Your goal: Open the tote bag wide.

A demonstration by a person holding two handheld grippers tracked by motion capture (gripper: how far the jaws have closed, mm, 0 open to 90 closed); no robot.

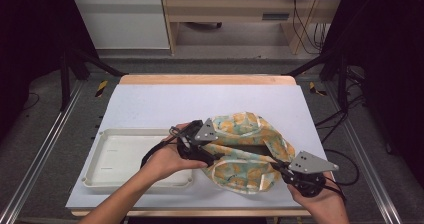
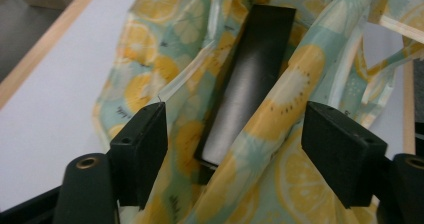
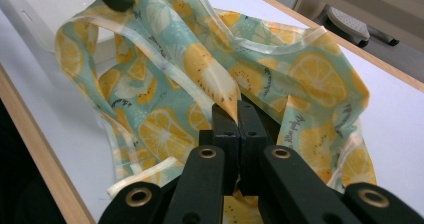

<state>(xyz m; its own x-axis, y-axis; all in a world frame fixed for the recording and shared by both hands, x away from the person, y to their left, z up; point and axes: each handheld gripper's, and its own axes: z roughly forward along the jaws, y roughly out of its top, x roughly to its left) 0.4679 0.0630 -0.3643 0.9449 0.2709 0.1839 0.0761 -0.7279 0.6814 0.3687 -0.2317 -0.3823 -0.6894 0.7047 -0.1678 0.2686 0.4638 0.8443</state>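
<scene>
Bag: lemon-print tote bag, crumpled on the desk, right of centre near the front edge.
Contents: black box lying inside the bag's mouth.
Right gripper: fingers pinched tight on a fold of the bag's edge.
Left gripper: fingers spread wide over the bag's mouth, gripping nothing.
Tray: white tray, just left of the bag.

A white-topped table with a light wooden edge stands on grey carpeted floor. Metal rails run along both sides, with black frame posts rising beside them. Beyond the far edge stand a white cabinet and a light wooden desk. Black cables hang at its right. Dark curtains close off both sides.
</scene>
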